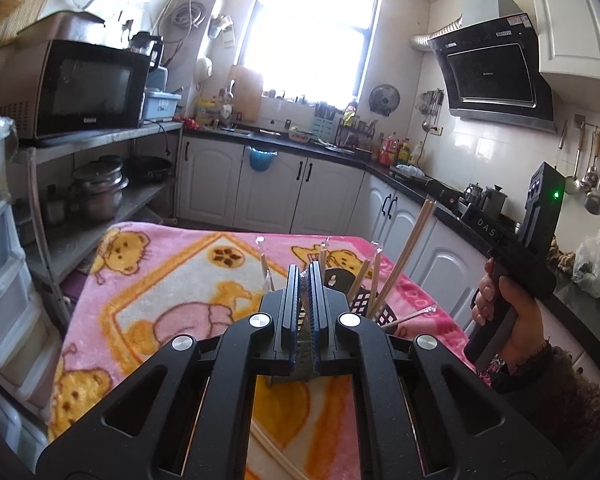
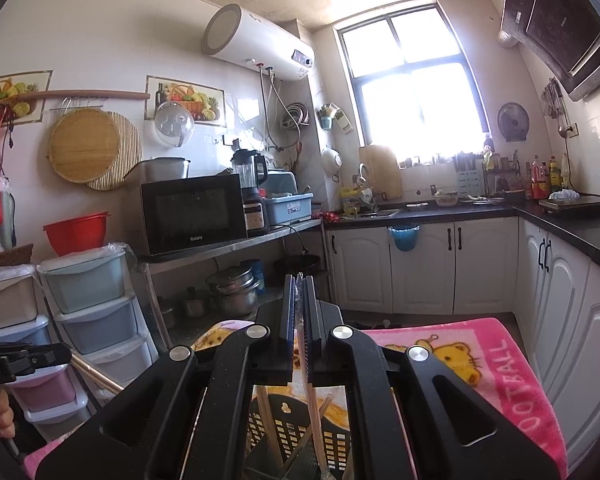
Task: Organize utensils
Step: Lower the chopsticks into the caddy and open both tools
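Note:
A black slotted utensil holder [image 1: 363, 301] stands on the pink cartoon blanket [image 1: 160, 280], with several wooden chopsticks [image 1: 374, 276] upright in it. My left gripper [image 1: 305, 271] is just in front of the holder, shut on a thin utensil in clear wrap. In the right wrist view my right gripper [image 2: 299, 281] is directly above the holder [image 2: 296, 428], shut on a long clear-wrapped chopstick [image 2: 311, 392] whose lower end reaches down into the holder. A hand [image 1: 512, 304] holds the right gripper's handle at the blanket's right edge. The left gripper's body [image 2: 20, 360] shows at the far left.
One wrapped chopstick [image 1: 410, 317] lies on the blanket to the right of the holder. White cabinets [image 1: 440, 256] under a black counter run close along the right. A metal shelf [image 1: 100, 216] with pots and a stack of plastic drawers [image 2: 96, 312] stand on the left.

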Available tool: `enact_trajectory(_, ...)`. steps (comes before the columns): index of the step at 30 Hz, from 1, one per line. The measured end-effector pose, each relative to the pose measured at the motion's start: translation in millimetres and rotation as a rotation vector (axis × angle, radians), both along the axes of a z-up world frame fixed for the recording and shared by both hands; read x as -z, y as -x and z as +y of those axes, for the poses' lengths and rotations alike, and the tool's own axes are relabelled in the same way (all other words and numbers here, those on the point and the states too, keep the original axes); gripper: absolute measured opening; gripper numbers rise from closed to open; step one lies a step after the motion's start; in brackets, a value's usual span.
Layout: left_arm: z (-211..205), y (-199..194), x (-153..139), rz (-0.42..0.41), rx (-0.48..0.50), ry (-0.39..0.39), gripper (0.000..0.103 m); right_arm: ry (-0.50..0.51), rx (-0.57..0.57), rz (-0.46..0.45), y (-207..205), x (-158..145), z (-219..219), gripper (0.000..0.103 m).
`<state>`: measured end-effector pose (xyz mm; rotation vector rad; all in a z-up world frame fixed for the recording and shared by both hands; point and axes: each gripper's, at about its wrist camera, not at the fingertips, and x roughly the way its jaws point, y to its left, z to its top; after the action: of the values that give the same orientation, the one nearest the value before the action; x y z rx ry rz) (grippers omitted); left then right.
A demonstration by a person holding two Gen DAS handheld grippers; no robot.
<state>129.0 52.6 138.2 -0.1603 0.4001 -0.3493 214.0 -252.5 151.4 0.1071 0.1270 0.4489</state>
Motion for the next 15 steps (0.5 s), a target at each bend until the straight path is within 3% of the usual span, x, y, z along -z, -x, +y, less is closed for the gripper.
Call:
enact_trajectory(5,-1.2,-9.0,9.6,0.031,0.001,0.015,0.003,0.003,0.009,0.021,-3.7,7.4,-1.0,0.007)
enact_trajectory(7,-1.9,-11.7,13.0,0.042,0.001,0.017,0.003,0.004,0.022,0.024,-2.9,10.2,-3.3,0.024)
enact_trajectory(13,-2.0,-18.1,23.2,0.071,0.000,0.029,0.003,0.003,0.037,0.048,-0.9,17.0,-10.5,0.029)
enact_trajectory(15,-2.2,-17.9,25.0,0.074,0.000,0.034,0.009,0.002,0.044,0.061,0.3,19.2,-13.8,0.033)
